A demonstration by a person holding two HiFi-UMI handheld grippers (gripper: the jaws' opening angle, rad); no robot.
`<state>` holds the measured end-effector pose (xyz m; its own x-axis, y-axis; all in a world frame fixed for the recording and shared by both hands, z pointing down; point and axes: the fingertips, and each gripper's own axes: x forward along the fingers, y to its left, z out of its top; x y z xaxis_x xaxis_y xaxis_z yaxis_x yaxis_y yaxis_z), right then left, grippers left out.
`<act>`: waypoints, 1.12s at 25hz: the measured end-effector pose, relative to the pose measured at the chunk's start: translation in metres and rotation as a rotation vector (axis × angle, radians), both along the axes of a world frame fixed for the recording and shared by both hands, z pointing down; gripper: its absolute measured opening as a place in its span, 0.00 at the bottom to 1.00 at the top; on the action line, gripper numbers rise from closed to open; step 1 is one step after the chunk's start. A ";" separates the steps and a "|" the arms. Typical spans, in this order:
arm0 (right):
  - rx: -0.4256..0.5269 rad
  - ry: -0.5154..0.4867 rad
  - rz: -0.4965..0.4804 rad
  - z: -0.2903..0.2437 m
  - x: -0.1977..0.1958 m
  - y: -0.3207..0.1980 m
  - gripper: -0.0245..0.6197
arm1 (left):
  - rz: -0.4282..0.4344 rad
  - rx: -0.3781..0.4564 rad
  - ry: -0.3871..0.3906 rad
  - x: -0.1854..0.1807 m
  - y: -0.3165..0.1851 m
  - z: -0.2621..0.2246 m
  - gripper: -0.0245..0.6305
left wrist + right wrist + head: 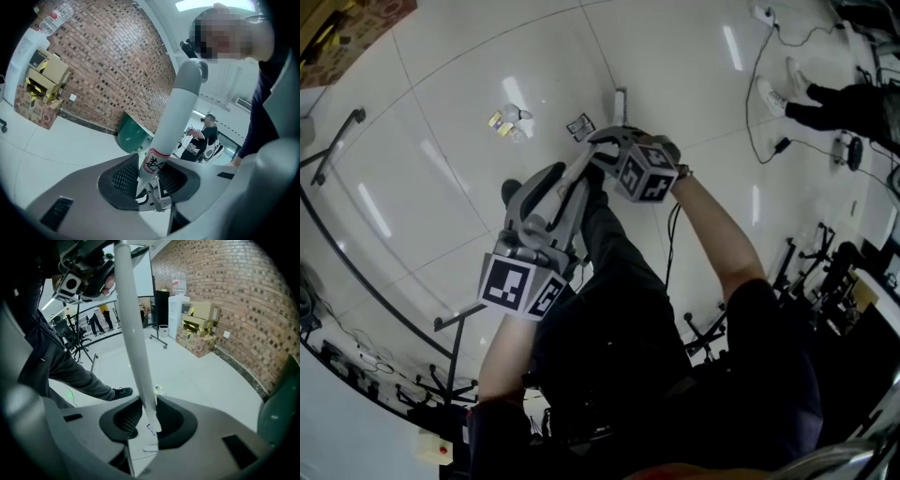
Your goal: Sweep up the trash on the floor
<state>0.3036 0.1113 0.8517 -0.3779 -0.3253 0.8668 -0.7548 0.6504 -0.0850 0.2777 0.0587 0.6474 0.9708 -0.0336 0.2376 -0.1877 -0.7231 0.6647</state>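
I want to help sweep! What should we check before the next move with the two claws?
1. Left claw shut on the grey handle: ok.
2. Right claw shut on the white pole: ok.
3. Trash in sight on the floor, ahead of the claws: ok.
4. Shoe apart from the trash: ok.
5. Pole's low end down on the floor: cannot tell.
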 end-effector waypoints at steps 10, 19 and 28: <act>0.020 -0.092 0.274 0.039 -0.029 -0.044 0.23 | -0.094 -0.050 0.002 -0.028 -0.050 0.038 0.22; 0.101 -0.135 0.486 0.042 -0.082 -0.108 0.23 | -0.111 -0.022 0.006 -0.078 -0.107 0.039 0.22; 0.195 -0.128 0.619 0.037 -0.123 -0.159 0.23 | -0.047 0.043 0.012 -0.118 -0.146 0.033 0.22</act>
<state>0.1806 -0.0475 0.8891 -0.1664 -0.6622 0.7306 -0.9861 0.1117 -0.1233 0.1599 -0.0876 0.6800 0.9707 -0.0894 0.2231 -0.2144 -0.7415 0.6357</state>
